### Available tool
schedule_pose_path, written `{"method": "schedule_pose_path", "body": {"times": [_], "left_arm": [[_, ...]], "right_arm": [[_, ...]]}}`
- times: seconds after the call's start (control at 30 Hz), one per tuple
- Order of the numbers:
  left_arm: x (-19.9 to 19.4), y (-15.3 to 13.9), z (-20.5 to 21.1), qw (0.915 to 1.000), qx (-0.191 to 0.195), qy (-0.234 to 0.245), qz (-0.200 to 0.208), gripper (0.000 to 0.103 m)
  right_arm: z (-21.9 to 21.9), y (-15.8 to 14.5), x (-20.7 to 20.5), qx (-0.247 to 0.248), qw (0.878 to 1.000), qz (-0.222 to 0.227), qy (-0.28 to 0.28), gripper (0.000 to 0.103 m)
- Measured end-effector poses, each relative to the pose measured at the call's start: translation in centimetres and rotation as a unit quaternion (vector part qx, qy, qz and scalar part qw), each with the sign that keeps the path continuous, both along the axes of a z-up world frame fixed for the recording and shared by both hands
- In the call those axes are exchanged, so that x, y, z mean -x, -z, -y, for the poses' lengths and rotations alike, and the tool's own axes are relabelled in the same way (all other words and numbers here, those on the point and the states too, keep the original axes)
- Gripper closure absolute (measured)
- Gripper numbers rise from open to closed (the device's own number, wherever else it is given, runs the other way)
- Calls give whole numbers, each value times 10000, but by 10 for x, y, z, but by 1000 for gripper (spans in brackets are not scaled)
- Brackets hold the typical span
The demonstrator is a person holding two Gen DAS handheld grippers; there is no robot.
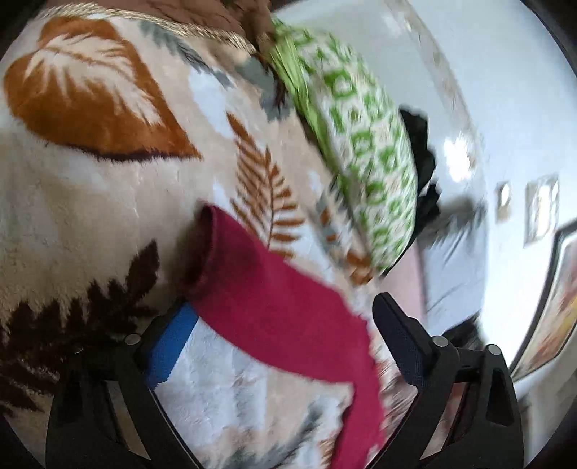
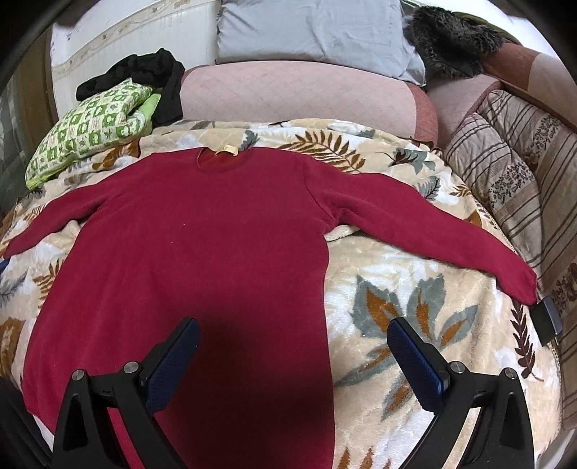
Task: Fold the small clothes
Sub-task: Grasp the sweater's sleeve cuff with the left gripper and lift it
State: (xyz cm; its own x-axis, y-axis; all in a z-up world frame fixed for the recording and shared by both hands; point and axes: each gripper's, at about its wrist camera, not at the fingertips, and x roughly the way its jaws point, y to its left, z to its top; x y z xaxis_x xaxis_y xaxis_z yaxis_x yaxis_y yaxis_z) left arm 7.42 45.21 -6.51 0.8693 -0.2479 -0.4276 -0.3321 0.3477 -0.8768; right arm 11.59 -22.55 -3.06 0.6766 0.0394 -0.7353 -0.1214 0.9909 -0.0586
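1. The dark red long-sleeved knit sweater (image 2: 202, 231) lies flat on the cream plush blanket with brown and grey leaf print (image 2: 396, 274), neck end away from you, both sleeves spread out to the sides.
2. Your right gripper (image 2: 292, 346) hangs over the sweater's lower right edge, jaws spread wide and nothing pinched; one finger is over the red knit, the other over the blanket.
3. Your left gripper (image 1: 285, 317) is at the left sleeve cuff (image 1: 216, 249). Jaws spread, the sleeve runs between the fingers, pads not pressing it. This view is motion-blurred.
4. A green-and-white patterned cushion (image 2: 90, 133) sits at the blanket's far left corner, with black clothing (image 2: 151, 72) bunched behind it.
5. A grey-blue pillow (image 2: 313, 32) leans at the head end.
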Motion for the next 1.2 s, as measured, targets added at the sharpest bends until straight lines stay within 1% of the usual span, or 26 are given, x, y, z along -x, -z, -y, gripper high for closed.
{"method": "schedule_pose_path", "body": {"times": [0.07, 0.1, 0.13, 0.2, 0.23, 0.27, 0.3, 0.33, 0.37, 0.4, 0.47, 0.53, 0.6, 0.67, 0.7, 0.8, 0.83, 0.9, 0.97, 1.0, 1.03, 1.1, 1.17, 1.2], "left_arm": [[5, 3, -5, 9996, 157, -245, -41, 23], [6, 4, -6, 9994, 155, -287, -94, 30], [6, 3, -5, 9993, 99, -317, -168, 33], [6, 4, -4, 9986, -66, -335, -407, 51], [5, 5, -2, 9976, -144, -361, -566, 56], [5, 6, -1, 9964, -207, -366, -738, 69], [4, 6, 1, 9950, -280, -360, -884, 85], [6, 6, 3, 9940, -355, -365, -969, 88], [8, 4, 6, 9927, -493, -389, -1030, 89], [10, -4, 10, 9904, -750, -434, -1074, 93], [12, -26, 23, 9842, -1368, -455, -1031, 95], [9, -53, 42, 9762, -1933, -450, -871, 95], [5, -80, 67, 9720, -2250, -426, -535, 95], [-2, -96, 94, 9721, -2320, -284, -196, 95], [-6, -103, 115, 9722, -2333, -171, 20, 95], [-19, -111, 166, 9745, -2209, 89, 387, 95], [-23, -109, 185, 9752, -2160, 135, 454, 95], [-32, -103, 214, 9795, -1945, 222, 479, 95], [-39, -90, 241, 9831, -1754, 321, 415, 95], [-41, -85, 251, 9834, -1730, 392, 391, 95], [-43, -80, 263, 9830, -1740, 478, 350, 95], [-43, -66, 284, 9799, -1814, 788, 251, 95], [-41, -51, 307, 9727, -1970, 1227, 52, 95], [-43, -43, 314, 9700, -1815, 1614, -108, 95]], "right_arm": [[-1, 0, 0, 4, 10000, 10, -35, 0], [-1, 0, 0, 4, 10000, 11, -36, 0], [-1, 0, 0, -3, 10000, 11, -34, 0], [-1, 0, 0, -9, 10000, 11, -31, 0], [-1, 0, 0, -16, 10000, 10, -34, 0], [-2, 0, 0, -16, 10000, 9, -36, 0], [-2, 0, 0, -14, 10000, 11, -35, 0], [-1, 0, 0, -23, 10000, 14, -33, 0], [-1, 0, 0, -31, 10000, 15, -28, 0], [-1, 0, 0, -41, 10000, 15, -21, 0], [0, -1, 0, -77, 10000, 13, -7, 0], [1, -2, 1, -97, 9999, 26, -11, 0], [2, -4, 2, -123, 9999, 60, -17, 0], [3, -6, 4, -173, 9998, 108, -14, 0], [4, -7, 4, -189, 9997, 122, -10, 0], [7, -11, 5, -299, 9993, 218, -2, 0], [8, -12, 6, -352, 9991, 233, -16, 0], [6, -14, 5, -489, 9984, 239, -122, 0], [0, -17, 2, -737, 9964, 197, -359, 0], [-6, -18, -2, -889, 9947, 116, -504, 0], [-16, -22, -9, -1169, 9902, -25, -764, 0], [-34, -30, -22, -1555, 9810, -176, -1145, 0], [-60, -39, -46, -2196, 9602, -466, -1660, 0], [-71, -41, -57, -2463, 9496, -595, -1844, 0]]}}
